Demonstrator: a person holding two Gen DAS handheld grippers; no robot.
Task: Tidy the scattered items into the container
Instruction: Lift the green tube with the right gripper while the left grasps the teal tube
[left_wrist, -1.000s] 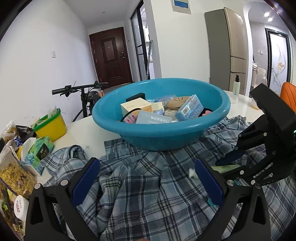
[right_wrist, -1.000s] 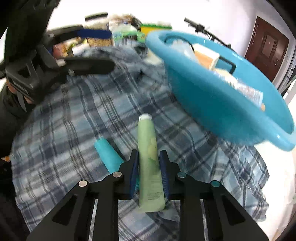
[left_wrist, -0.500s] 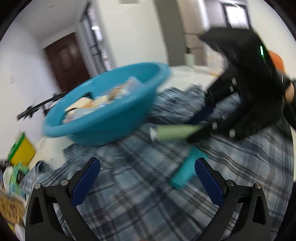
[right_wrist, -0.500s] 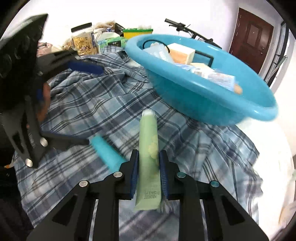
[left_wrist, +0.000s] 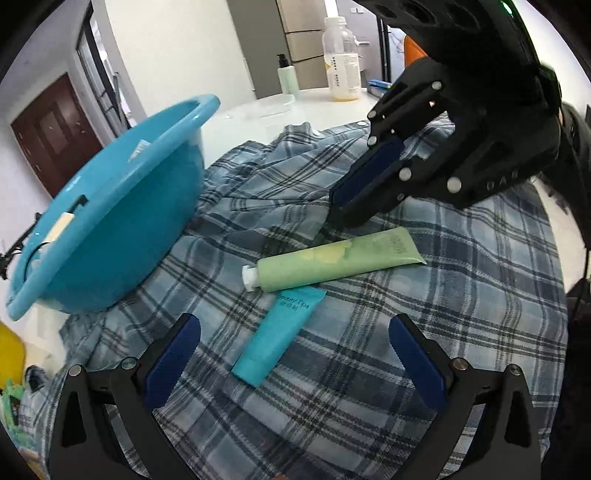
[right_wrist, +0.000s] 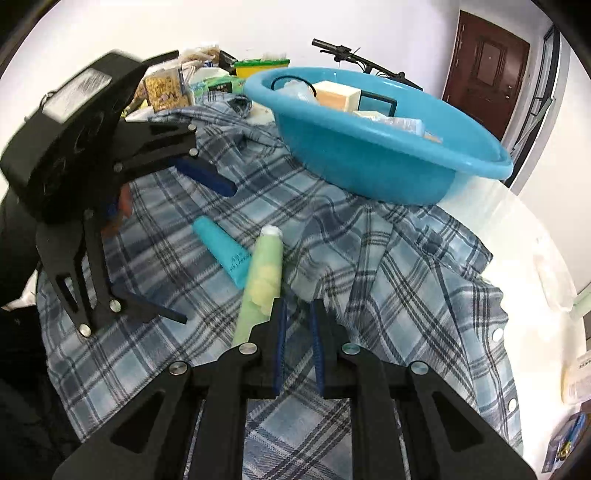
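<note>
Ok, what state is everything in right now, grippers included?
Green tube: lying flat on the plaid shirt, cap on, not gripped.
Teal tube: lying flat, crimped end under the green tube.
Blue basin: upright, holding boxes and packets.
Left gripper: open, above the teal tube.
Right gripper: shut, empty, beside the green tube.

teal tube (left_wrist: 277, 335): I read "Tips" in white print, the word before it too blurred for me | green tube (left_wrist: 334, 261), at 12 o'clock from the teal one: print at its crimped end, unreadable to me | clear bottle (left_wrist: 340, 72): label text too small
</note>
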